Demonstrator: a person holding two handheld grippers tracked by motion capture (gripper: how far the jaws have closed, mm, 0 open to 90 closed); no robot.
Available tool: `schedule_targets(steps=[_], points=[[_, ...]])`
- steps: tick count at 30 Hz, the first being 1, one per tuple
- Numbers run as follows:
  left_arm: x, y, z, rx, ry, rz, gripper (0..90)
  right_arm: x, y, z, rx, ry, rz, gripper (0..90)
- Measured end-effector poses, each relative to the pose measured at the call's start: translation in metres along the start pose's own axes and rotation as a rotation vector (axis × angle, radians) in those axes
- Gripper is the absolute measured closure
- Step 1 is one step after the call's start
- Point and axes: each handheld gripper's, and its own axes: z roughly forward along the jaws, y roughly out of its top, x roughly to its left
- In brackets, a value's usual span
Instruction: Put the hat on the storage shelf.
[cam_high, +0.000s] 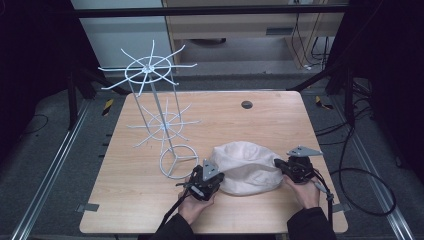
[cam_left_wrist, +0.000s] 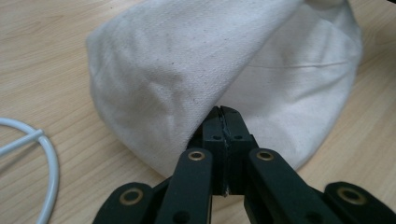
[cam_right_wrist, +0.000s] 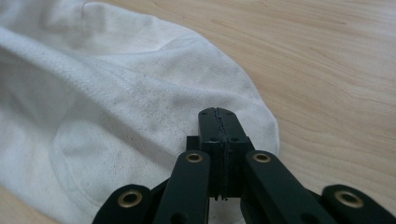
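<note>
My left gripper (cam_high: 216, 172) and right gripper (cam_high: 280, 164) each pinch the white cloth hat (cam_high: 247, 167) at lower centre, fingers clamped on its opposite edges.

Tall white wire display rack (cam_high: 155, 110) stood on the light wooden table (cam_high: 260, 117) at far left, small dark round disc (cam_high: 246, 104) lay near the far edge.

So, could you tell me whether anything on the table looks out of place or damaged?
Nothing looks damaged or spilled. The tall white wire rack with spoked rings stands upright at the table's left. The cream cloth hat is bunched and lifted at both edges, because the left gripper and right gripper are each shut on it.
</note>
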Motion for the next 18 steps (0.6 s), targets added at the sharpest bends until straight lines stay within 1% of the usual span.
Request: schedule_targets(steps=[1,3,4,7,8,9,12,13,15,16,18], points=[[0.002,0.001,0.002,-0.001,-0.003,-0.006,89.7,0.001,-0.002,-0.002,0.0,-0.002,0.003,90.0],[0.005,0.003,0.004,-0.002,0.003,-0.007,89.7,0.001,-0.005,-0.005,-0.002,0.008,0.013,90.0],[0.006,0.003,0.007,-0.005,0.004,-0.018,89.7,0.001,-0.007,-0.007,-0.006,0.012,0.013,90.0],[0.009,0.005,0.013,-0.01,0.01,-0.031,89.7,0.003,-0.013,-0.012,-0.001,0.022,0.019,90.0],[0.009,0.005,0.013,-0.01,0.01,-0.031,89.7,0.003,-0.013,-0.012,-0.001,0.022,0.019,90.0],[0.01,0.007,0.017,-0.011,0.015,-0.038,89.7,0.004,-0.016,-0.015,0.0,0.027,0.014,90.0],[0.011,0.009,0.02,-0.014,0.024,-0.031,89.7,0.005,-0.018,-0.017,0.002,0.03,0.021,90.0],[0.011,0.012,0.023,-0.019,0.03,-0.038,89.7,0.007,-0.021,-0.019,0.005,0.034,0.025,90.0],[0.011,0.013,0.024,-0.015,0.036,-0.039,89.7,0.008,-0.023,-0.02,0.009,0.043,0.025,90.0],[0.012,0.014,0.028,-0.025,0.038,-0.05,89.7,0.009,-0.025,-0.021,0.013,0.044,0.03,90.0],[0.012,0.014,0.03,-0.026,0.041,-0.054,89.6,0.01,-0.026,-0.022,0.014,0.048,0.029,90.0]])
